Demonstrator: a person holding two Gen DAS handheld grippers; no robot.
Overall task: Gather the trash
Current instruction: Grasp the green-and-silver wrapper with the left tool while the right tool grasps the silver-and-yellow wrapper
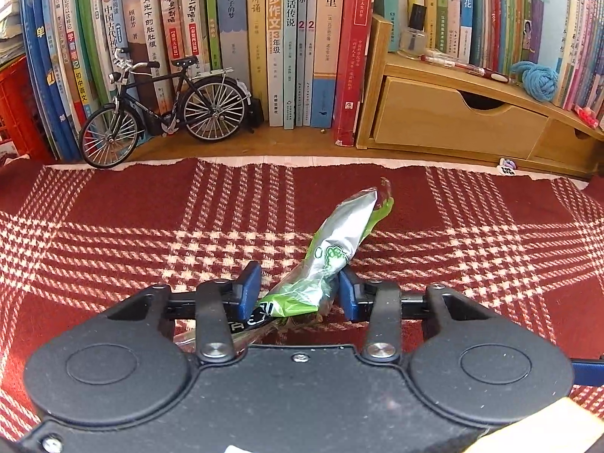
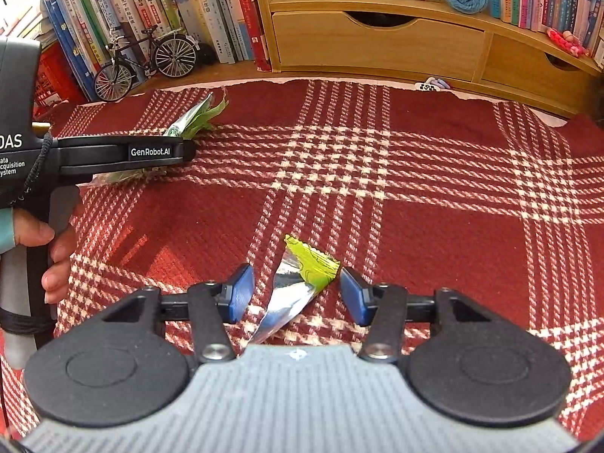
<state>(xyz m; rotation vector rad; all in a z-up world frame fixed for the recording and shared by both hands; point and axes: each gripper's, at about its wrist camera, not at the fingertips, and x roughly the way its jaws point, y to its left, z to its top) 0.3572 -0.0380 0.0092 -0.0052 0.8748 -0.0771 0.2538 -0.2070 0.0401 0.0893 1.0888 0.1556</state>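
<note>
On a red-and-white plaid cloth [image 1: 113, 234], left gripper [image 1: 300, 290] clamped on a silver-and-green snack wrapper [image 1: 336, 249], blue pads [image 1: 349, 294] pressing its sides. Right gripper [image 2: 294, 294] released, jaws apart around a torn foil scrap [image 2: 302, 279], not touching. "GenRobot.AI" printed on the left gripper's arm. Behind: Chinese-titled books [image 1: 275, 37], model bicycle [image 1: 166, 109], wooden drawer organizer [image 1: 456, 120].

Cloth [image 2: 415, 196] mostly open, books [image 1: 287, 37] — bicycle [image 1: 166, 109] behind

Left gripper [image 1: 300, 294] pads flank crumpled green-silver wrapper [image 1: 332, 255] on red plaid cloth [image 1: 132, 226]
</note>
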